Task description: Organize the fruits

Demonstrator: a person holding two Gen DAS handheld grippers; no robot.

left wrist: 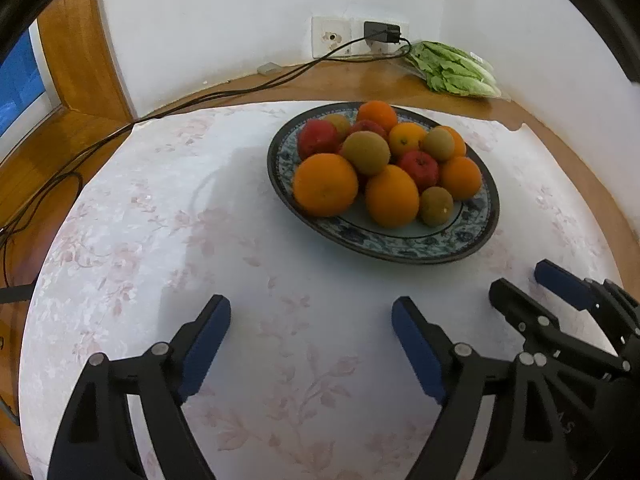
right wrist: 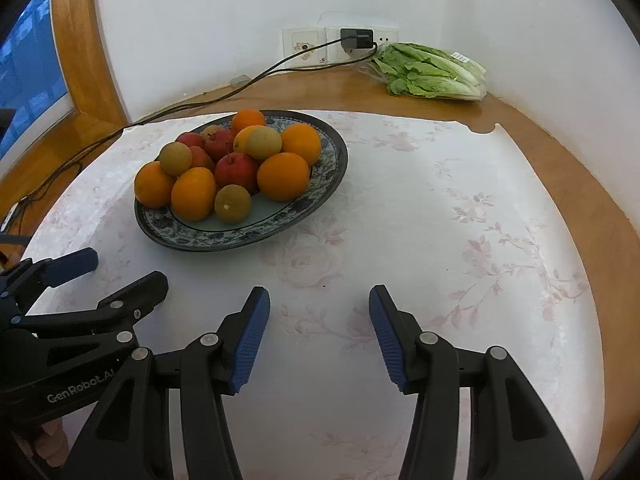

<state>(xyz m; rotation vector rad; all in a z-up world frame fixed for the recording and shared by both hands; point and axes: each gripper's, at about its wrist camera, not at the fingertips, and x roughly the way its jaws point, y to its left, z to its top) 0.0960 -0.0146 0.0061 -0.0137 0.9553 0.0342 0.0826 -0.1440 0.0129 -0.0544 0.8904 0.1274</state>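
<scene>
Rear fruits (left wrist: 339, 122) half hidden behind front ones; cable (left wrist: 24, 216) cut off at edge.

In the left wrist view the white floral cloth (left wrist: 168, 216) lies bare across the left and lower frame, open room for passing. The plate (left wrist: 400, 246) heaped with fruit fills the upper middle. The right gripper (left wrist: 516, 286) crowds the lower right. In the right wrist view the cloth's right half is bare; a lettuce bag (right wrist: 434, 74) and black cable (right wrist: 192, 104) occupy the bench (right wrist: 532, 148) along the wall.
</scene>
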